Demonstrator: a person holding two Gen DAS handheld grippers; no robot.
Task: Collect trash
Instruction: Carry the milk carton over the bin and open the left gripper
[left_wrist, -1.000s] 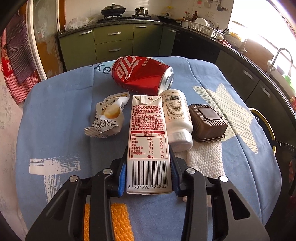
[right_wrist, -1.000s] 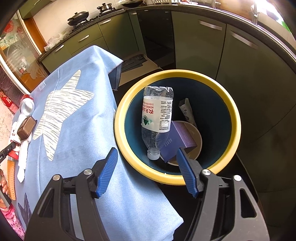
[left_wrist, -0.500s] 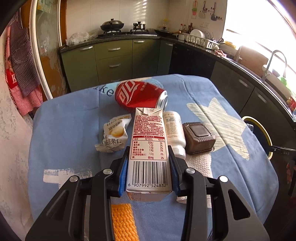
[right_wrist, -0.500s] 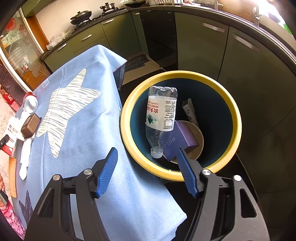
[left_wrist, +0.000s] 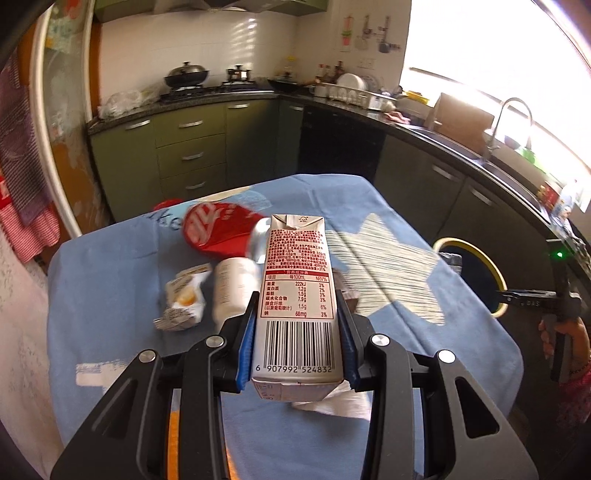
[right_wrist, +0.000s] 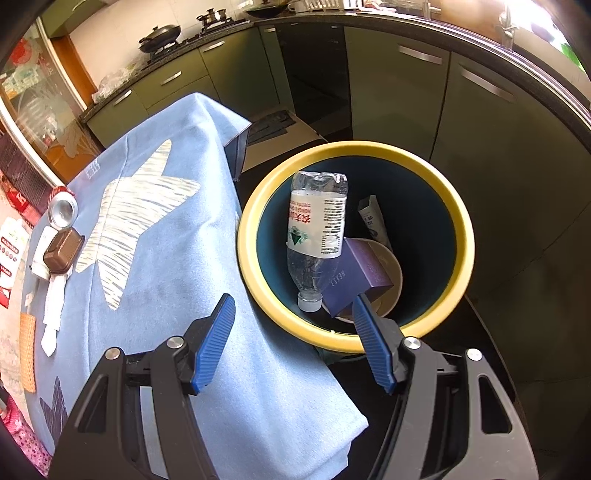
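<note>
Kitchen: olive-green cabinets (left_wrist: 192, 147) with metal handles under a dark counter (left_wrist: 424, 127), white tiled wall (left_wrist: 207, 44) behind a stove carrying a wok (left_wrist: 186, 74). Bright window (left_wrist: 498, 62) at right, above a sink with a curved tap (left_wrist: 511, 122). Desk under a blue cloth (right_wrist: 155, 266) with a pale star; dark floor (right_wrist: 517, 332).

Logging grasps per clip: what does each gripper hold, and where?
Left gripper clamps the white-and-red drink carton by its lower side faces. Right gripper holds nothing.
</note>
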